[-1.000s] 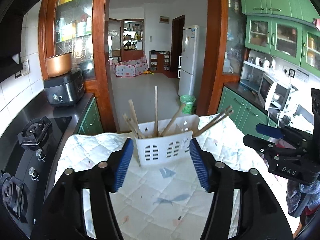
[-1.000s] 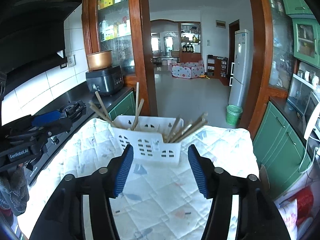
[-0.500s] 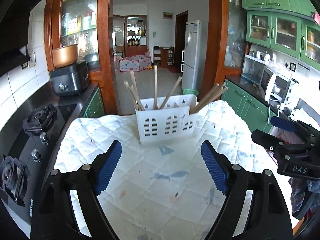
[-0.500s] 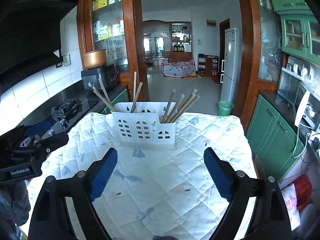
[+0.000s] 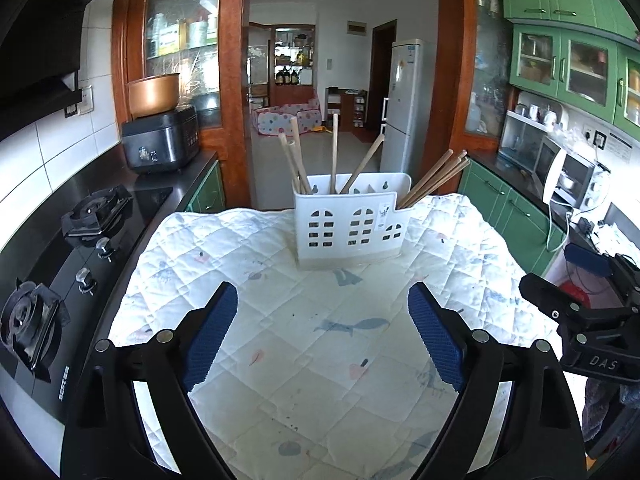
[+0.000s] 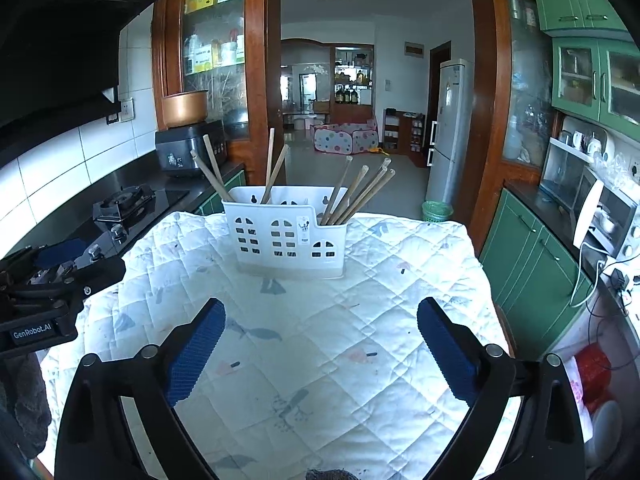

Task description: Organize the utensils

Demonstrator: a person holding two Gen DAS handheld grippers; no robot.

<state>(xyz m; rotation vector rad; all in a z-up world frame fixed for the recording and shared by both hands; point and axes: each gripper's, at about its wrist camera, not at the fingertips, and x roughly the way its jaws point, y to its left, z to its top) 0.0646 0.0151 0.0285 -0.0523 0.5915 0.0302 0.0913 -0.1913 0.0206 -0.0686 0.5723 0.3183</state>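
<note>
Both grippers backed off, fingers just opening wide, empty, white holder (image 5: 351, 220) upright, chopsticks (image 5: 434, 178) inside

"DAS" marks the right gripper (image 5: 576, 300); "GenRobot.AI" the left gripper (image 6: 60, 276).

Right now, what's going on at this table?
A person holds a gripper in each hand over a quilted cloth. Both the left gripper and the right gripper are empty, and their jaws have just been opening, with nothing between them. All the chopsticks stand in the white holder at the far side of the table, apart from both grippers.
</note>
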